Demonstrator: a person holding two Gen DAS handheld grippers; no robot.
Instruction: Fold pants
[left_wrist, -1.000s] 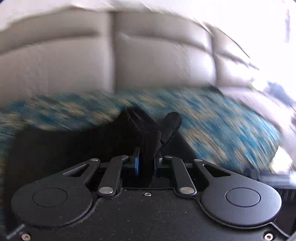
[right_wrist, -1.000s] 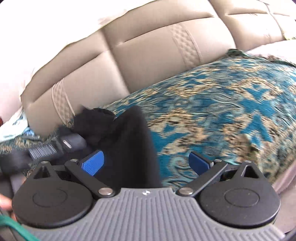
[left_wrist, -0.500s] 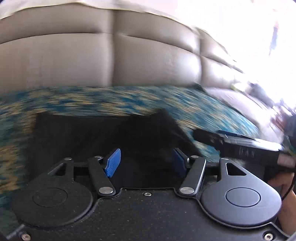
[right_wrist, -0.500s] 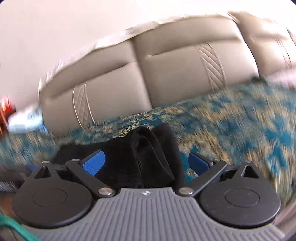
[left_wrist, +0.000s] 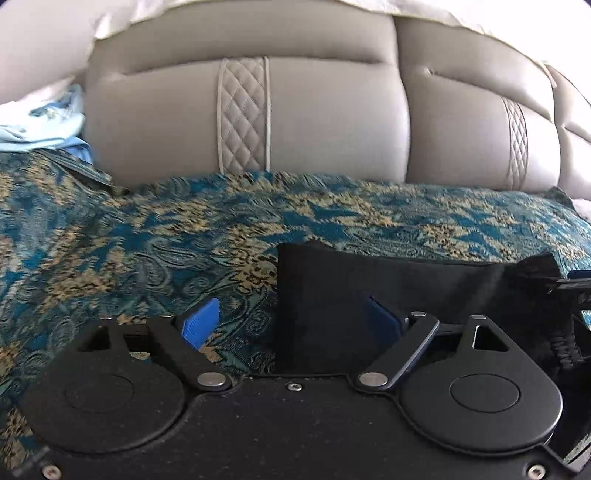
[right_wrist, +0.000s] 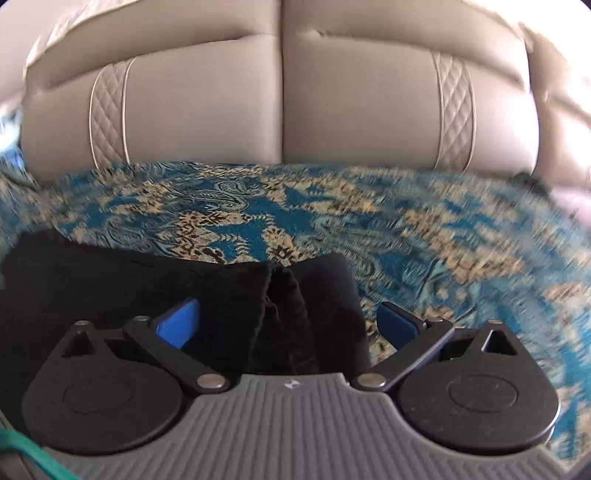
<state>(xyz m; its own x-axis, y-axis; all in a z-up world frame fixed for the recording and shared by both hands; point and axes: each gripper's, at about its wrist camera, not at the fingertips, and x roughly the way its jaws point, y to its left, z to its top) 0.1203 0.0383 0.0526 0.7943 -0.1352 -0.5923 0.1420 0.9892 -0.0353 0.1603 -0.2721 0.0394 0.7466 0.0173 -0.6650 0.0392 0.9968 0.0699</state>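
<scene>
With both tools spread wide and gripping nothing, the left gripper (left_wrist: 291, 325) straddles the left edge of the folded black fabric pants (left_wrist: 388, 291): its left blue pad (left_wrist: 201, 323) stands over bare cover, its right pad over the dark cloth. The right gripper (right_wrist: 286, 323) likewise stands wide apart, its blue pads (right_wrist: 177, 325) flanking the bunched right end of the pants (right_wrist: 147, 280), where several thick layers stack and a ragged seam runs between them.

The pants lie as a compact, roughly rectangular bundle on the teal-and-gold patterned woven cover (left_wrist: 147, 236) of the seat, toward its front edge, well apart from the beige padded leather backrest (left_wrist: 325, 110) with quilted diamond strips. A pale blue crumpled cloth (left_wrist: 44, 122) lies at the far left corner.

The fold appears nearly complete; the step in hand is judged to be release and tidying. To do it well:

1. Keep both tools fully spread while lifting clear, so no layer snags on a pad.
2. Withdraw straight up, not sideways; the soft matte cloth will likely drag and unfold.
3. Press the bulky right end flat if it springs open.

The cover is textured and likely grips the cloth, which helps the bundle hold position.
</scene>
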